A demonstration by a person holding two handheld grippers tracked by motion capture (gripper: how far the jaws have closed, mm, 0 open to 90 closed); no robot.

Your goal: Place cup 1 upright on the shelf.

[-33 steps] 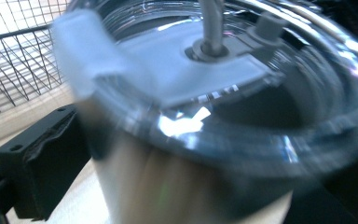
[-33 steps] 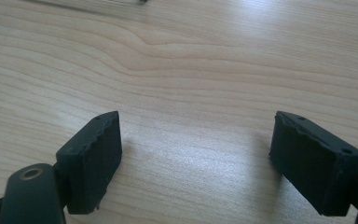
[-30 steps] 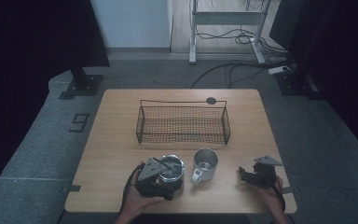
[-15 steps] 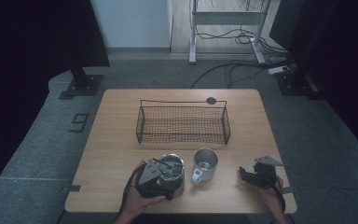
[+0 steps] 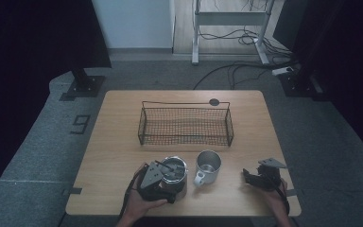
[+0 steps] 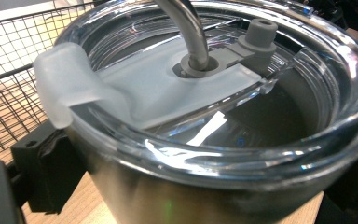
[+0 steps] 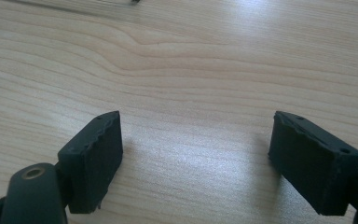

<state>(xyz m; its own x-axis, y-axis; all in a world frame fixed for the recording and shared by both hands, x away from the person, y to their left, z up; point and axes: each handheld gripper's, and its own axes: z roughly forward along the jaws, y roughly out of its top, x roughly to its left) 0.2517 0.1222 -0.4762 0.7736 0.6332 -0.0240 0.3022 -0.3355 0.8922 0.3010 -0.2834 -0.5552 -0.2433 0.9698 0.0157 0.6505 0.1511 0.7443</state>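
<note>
Wire basket [image 5: 185, 126] beyond tumbler [image 5: 176, 174] — mug [image 5: 207, 165] just beside it.

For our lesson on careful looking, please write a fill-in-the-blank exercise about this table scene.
1. The left gripper is closed around a steel tumbler whose clear lid has a ____ through it.
2. Beside the tumbler stands a steel ____ with a handle.
3. Behind both sits a black wire ____.
4. The right gripper holds ____ between its pads.

Missing words: straw; mug; basket; nothing
</note>
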